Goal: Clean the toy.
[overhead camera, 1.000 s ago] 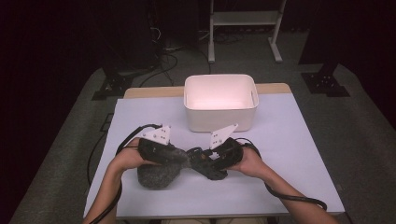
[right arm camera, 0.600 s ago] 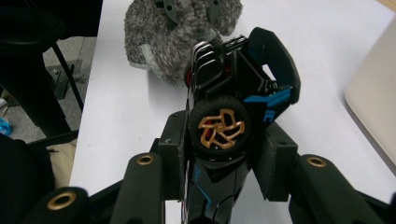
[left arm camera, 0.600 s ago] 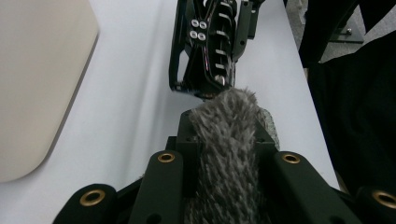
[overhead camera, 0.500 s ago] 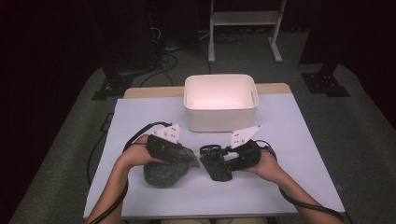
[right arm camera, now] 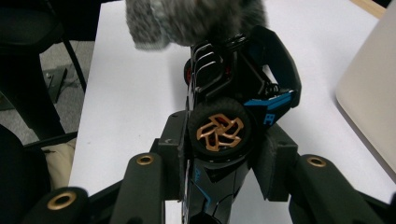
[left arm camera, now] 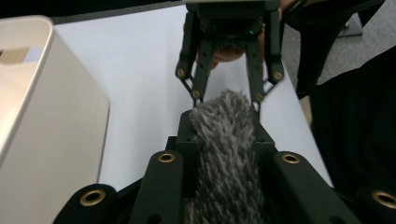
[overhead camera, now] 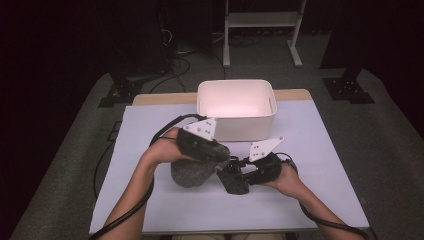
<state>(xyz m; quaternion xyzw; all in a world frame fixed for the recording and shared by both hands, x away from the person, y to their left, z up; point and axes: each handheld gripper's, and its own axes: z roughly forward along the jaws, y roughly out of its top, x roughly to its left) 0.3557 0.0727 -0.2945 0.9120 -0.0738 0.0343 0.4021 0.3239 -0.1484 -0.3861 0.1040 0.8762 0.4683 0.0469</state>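
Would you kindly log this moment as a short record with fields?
Left tongs: shut on the grey furry thing
Right tongs: shut on the toy car, clamped at a wheel
Furry thing: lifted just above the table
Bin: white, behind both hands, nothing seen inside

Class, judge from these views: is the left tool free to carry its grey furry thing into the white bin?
Probably yes: the left tool grips the grey furry thing, and the white bin sits open just beyond it.
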